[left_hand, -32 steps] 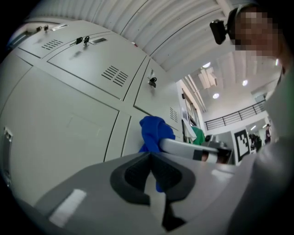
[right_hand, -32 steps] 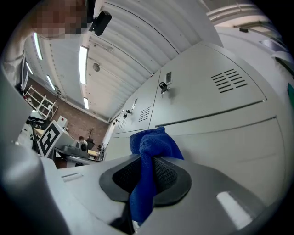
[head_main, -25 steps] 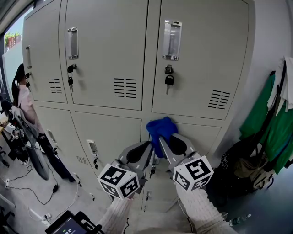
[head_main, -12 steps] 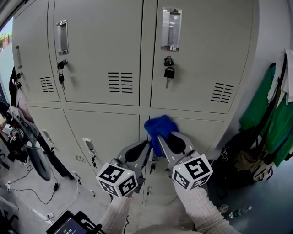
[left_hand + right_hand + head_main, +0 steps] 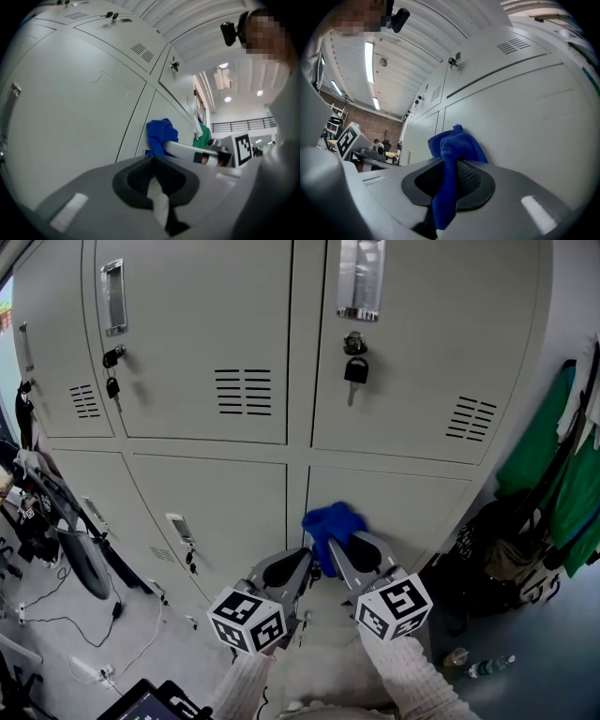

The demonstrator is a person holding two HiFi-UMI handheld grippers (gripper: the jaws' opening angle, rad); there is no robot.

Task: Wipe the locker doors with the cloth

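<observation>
Cloth, one, in right gripper

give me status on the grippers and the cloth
Right gripper shut on blue cloth, cloth against lower right locker door. Left gripper shut, empty, alongside. Padlock on the door above, well clear.

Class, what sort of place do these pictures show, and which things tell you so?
Probably a workplace locker area: beige metal lockers, one with a black padlock, green clothes hanging at the right, black cables on the floor.
</observation>
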